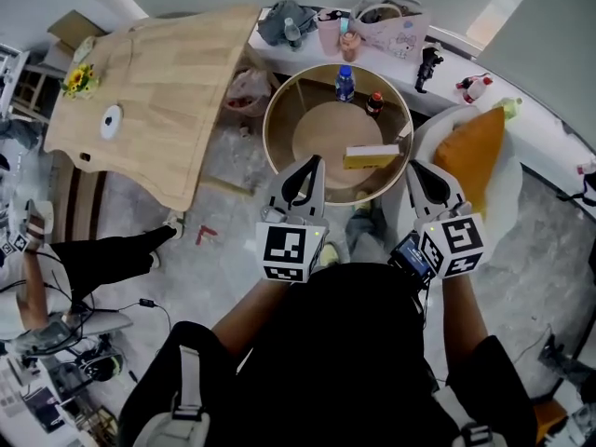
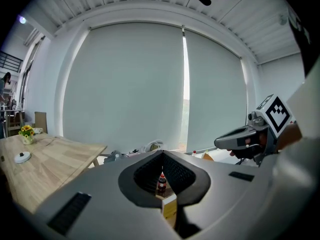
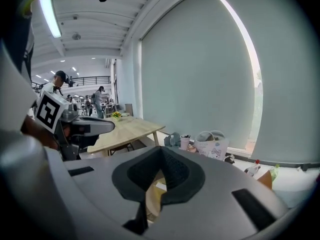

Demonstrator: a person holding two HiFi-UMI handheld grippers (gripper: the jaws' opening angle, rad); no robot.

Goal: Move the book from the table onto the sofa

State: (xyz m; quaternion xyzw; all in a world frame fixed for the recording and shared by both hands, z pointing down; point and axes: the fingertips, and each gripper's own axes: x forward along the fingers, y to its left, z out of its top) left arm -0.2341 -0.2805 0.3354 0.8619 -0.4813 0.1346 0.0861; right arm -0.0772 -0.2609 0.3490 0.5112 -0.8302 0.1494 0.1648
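First, from the head view, the yellow, flat rectangular book [image 1: 371, 156] lies on the round, light wooden table with a raised rim [image 1: 279, 128], towards the side nearest the person. A blue plastic bottle [image 1: 345, 82] and a dark bottle with a red cap [image 1: 374, 103] stand farther back on the same top. The left gripper [image 1: 315, 164] hangs over the near rim, just left of the book and not touching it, its two fingers meeting at the tips with nothing between them. The right gripper [image 1: 416, 170] sits at the table's right edge, also closed and empty. Beyond it an orange square cushion [image 1: 475, 152] leans on the white sofa [image 1: 510, 189]. A large pale wooden table [image 1: 158, 91] fills the upper left, with a small bunch of yellow flowers [image 1: 79, 79] at its corner. In the left gripper view, the left gripper [image 2: 162, 154] has its jaws shut together and grips nothing. Through the opening behind the tips the dark bottle [image 2: 161, 181] and a yellow edge of the book [image 2: 169, 206] show beyond them. The right gripper [image 2: 218, 143] is at the right and the pale table [image 2: 45, 159] at the left. In the right gripper view, the right gripper [image 3: 161, 150] is likewise pressed shut on nothing. The left gripper [image 3: 111, 126] shows at the left in front of the pale table [image 3: 130, 129].
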